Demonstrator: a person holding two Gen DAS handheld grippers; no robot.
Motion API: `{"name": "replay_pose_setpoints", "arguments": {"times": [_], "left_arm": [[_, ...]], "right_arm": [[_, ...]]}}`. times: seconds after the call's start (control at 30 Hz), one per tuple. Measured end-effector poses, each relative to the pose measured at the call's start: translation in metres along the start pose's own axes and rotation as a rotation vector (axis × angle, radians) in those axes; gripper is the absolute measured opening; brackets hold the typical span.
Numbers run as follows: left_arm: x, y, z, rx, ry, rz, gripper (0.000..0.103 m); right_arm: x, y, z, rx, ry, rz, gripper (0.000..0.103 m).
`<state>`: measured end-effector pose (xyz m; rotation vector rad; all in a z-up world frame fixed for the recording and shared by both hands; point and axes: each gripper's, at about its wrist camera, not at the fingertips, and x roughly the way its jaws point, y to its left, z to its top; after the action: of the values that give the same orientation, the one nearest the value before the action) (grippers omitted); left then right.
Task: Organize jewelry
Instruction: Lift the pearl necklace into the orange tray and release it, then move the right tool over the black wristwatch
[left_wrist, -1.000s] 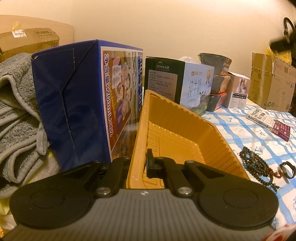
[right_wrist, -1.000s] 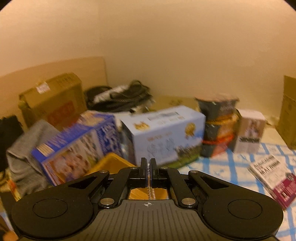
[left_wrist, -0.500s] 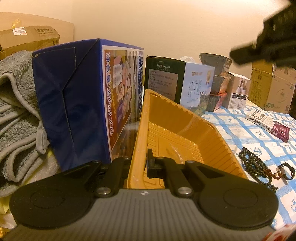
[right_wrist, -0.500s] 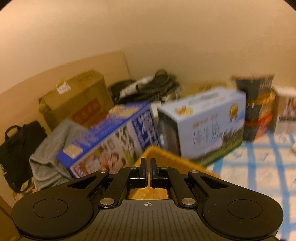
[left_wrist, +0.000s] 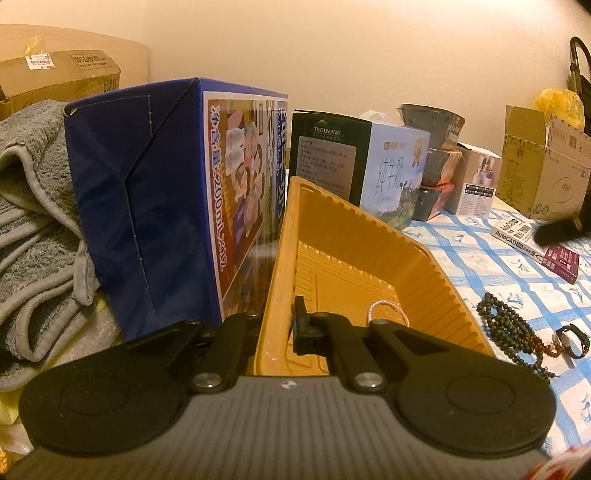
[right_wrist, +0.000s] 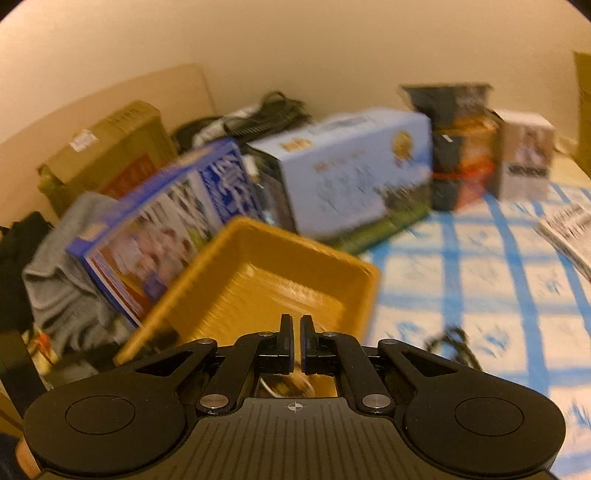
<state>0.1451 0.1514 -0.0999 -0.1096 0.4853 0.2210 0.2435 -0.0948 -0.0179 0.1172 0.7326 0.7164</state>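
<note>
On the near left wall of the yellow tray (left_wrist: 284, 236), the left gripper (left_wrist: 275, 325) is clamped tight, one finger outside the wall and one finger (left_wrist: 300, 325) inside. A pale thin chain (left_wrist: 384, 308) lies on the tray's ribbed floor, just right of that inner finger. Right of the tray, on the blue-checked cloth (left_wrist: 480, 254), a string of dark beads (left_wrist: 509, 332) lies in a loose heap, with a small watch (left_wrist: 572, 338) just beside its right end. Farther right lies a book (left_wrist: 535, 247). Close against the tray's left side stands a blue carton (left_wrist: 155, 206), with a grey towel (left_wrist: 33, 229) left of it and a pale blue milk box (left_wrist: 373, 166) behind the tray.

From the right wrist view, which is blurred, the right gripper (right_wrist: 294, 345) hangs above the tray's near end, its fingers nearly together with only a thin slit between them and nothing held.
</note>
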Motion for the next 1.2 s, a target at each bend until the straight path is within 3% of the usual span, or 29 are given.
{"name": "replay_pose_setpoints", "arguments": {"times": [0.33, 0.43, 0.57, 0.6, 0.8, 0.97, 1.2], "left_arm": [[0.001, -0.005, 0.002, 0.018, 0.003, 0.011, 0.005], [0.001, -0.005, 0.002, 0.023, 0.003, 0.015, 0.005], [0.001, -0.007, 0.002, 0.033, 0.005, 0.022, 0.005], [0.001, -0.007, 0.002, 0.037, 0.005, 0.023, 0.005], [0.002, -0.008, 0.002, 0.046, 0.009, 0.035, 0.005], [0.005, -0.008, 0.003, 0.059, 0.013, 0.036, 0.005], [0.008, -0.005, 0.004, 0.066, 0.017, 0.038, 0.006]], "right_arm": [[-0.021, -0.059, -0.055, 0.127, 0.068, -0.148, 0.005], [-0.031, -0.077, -0.064, 0.175, 0.072, -0.186, 0.01], [-0.051, -0.099, -0.072, 0.241, 0.029, -0.244, 0.062], [-0.057, -0.104, -0.073, 0.253, 0.006, -0.265, 0.068], [-0.076, -0.127, -0.072, 0.311, -0.027, -0.38, 0.072], [-0.088, -0.14, -0.074, 0.341, -0.063, -0.372, 0.072], [-0.072, -0.143, -0.093, 0.215, 0.045, -0.434, 0.072]]}}
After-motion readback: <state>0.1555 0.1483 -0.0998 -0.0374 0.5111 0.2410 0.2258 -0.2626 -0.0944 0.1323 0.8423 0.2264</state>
